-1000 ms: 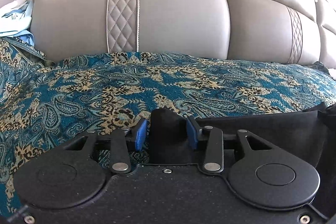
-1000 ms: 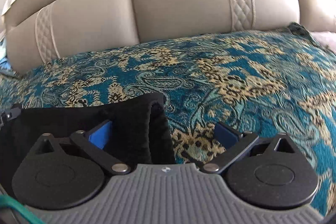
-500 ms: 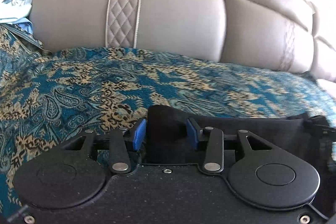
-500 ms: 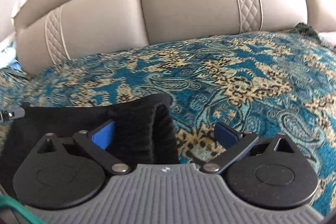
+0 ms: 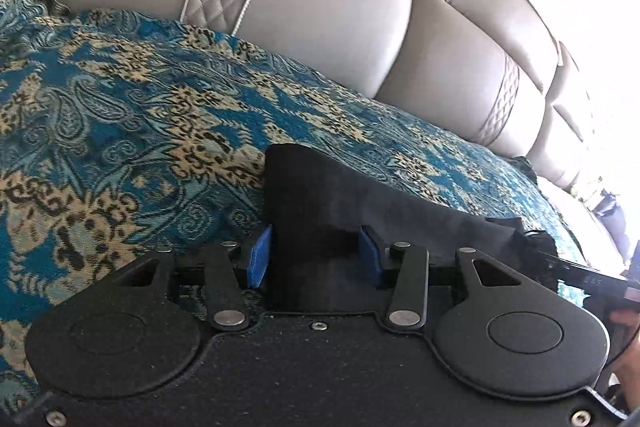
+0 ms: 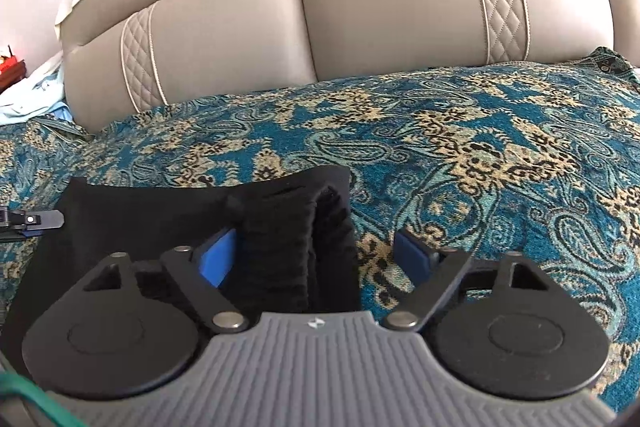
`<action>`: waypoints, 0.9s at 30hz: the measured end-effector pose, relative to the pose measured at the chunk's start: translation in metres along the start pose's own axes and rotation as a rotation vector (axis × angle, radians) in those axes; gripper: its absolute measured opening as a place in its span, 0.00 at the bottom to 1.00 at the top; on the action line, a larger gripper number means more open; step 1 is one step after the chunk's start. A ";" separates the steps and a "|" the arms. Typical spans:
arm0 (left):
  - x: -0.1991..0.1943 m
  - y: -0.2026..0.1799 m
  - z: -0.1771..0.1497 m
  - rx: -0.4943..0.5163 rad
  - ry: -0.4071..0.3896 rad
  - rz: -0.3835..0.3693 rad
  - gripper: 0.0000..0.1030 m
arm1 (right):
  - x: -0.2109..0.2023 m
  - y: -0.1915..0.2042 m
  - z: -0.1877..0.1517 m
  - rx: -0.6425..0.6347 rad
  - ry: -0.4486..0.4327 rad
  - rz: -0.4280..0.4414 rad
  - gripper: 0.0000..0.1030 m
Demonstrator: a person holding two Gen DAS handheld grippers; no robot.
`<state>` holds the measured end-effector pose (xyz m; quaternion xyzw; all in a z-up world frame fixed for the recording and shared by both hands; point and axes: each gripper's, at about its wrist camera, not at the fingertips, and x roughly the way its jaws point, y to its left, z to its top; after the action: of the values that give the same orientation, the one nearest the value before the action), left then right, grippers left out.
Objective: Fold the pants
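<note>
Left tongs (image 5: 314,253) gripping pants (image 5: 320,195), ribbed waistband (image 6: 304,239) rightward

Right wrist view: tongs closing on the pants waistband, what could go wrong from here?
1. The ribbed waistband lies against the right tongs' near pad, with a gap to the other; closing may catch only an edge.
2. The left tongs hold a bunched fold of the black pants; it could slip.
3. Lifting could drag the patterned cover.

Bright daylight, blown-out glare at the left view's right edge, fisheye bending, soft blur at the rims.
</note>
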<state>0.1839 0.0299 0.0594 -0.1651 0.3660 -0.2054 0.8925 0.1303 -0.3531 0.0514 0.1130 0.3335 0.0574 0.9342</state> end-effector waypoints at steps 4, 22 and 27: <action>0.005 0.002 0.002 0.003 0.000 -0.020 0.44 | 0.000 0.001 0.000 -0.001 -0.004 0.019 0.72; 0.009 -0.017 -0.011 0.026 -0.132 0.154 0.12 | 0.002 0.014 -0.003 0.031 -0.031 -0.020 0.46; 0.010 -0.031 -0.004 0.060 -0.178 0.268 0.08 | 0.010 0.037 0.007 0.019 -0.039 -0.066 0.34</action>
<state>0.1801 -0.0023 0.0642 -0.1057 0.2977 -0.0798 0.9454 0.1407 -0.3168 0.0597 0.1118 0.3191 0.0213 0.9409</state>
